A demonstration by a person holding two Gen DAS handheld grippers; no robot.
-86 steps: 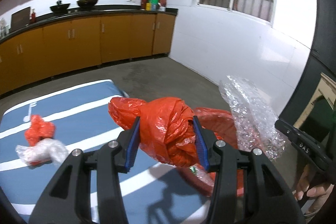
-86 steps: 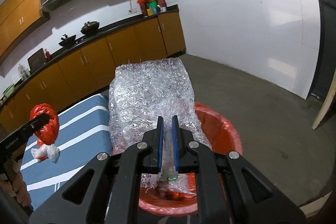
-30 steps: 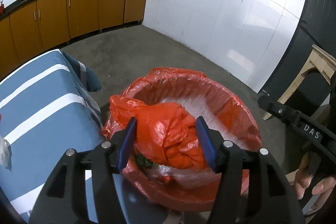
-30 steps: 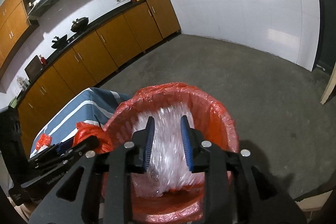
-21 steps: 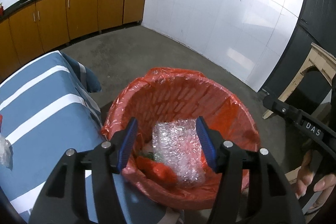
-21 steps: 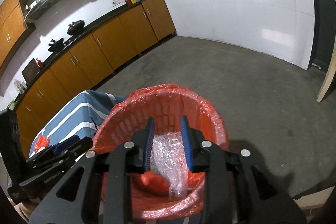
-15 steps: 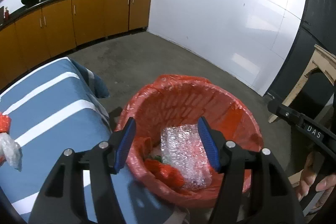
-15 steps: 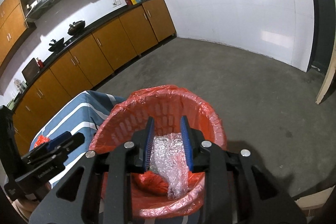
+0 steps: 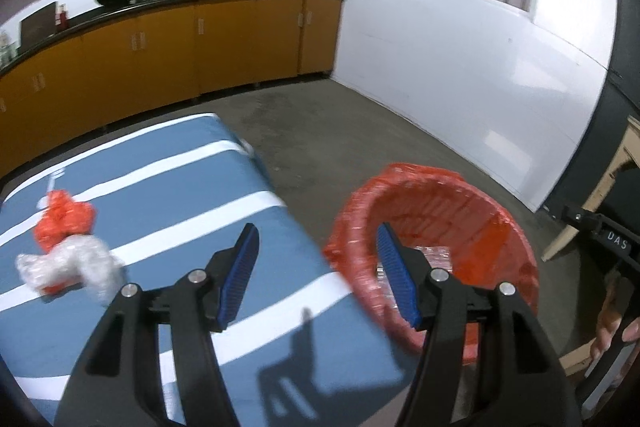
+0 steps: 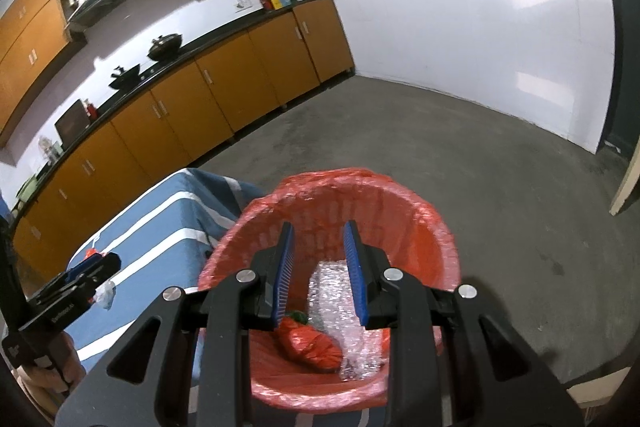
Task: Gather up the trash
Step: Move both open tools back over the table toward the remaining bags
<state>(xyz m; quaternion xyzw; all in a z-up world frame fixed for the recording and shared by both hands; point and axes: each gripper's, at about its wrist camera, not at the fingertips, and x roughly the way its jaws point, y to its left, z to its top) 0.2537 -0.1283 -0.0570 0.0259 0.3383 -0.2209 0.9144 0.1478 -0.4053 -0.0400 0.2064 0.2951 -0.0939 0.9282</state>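
A round bin with a red liner (image 9: 496, 215) (image 10: 416, 223) stands on the floor beside the blue striped table (image 9: 168, 187) (image 10: 160, 223). Inside it lie a crumpled red bag (image 10: 310, 347) and a sheet of bubble wrap (image 10: 332, 291). On the table's left lie a red plastic wad (image 9: 64, 217) and a clear plastic wad (image 9: 72, 263), touching each other. My left gripper (image 9: 318, 269) is open and empty, over the table's right edge next to the bin. My right gripper (image 10: 319, 269) is open and empty above the bin.
Orange kitchen cabinets (image 9: 160, 51) under a black counter run along the back wall. A white wall (image 9: 460, 75) closes the right side. Grey concrete floor (image 10: 500, 179) surrounds the bin. A pale wooden frame (image 9: 600, 187) stands at far right.
The red bag and the bubble wrap were released and dropped into the bin. Both grippers opened. My left gripper has swung left, back toward the table; the right one stays over the bin.
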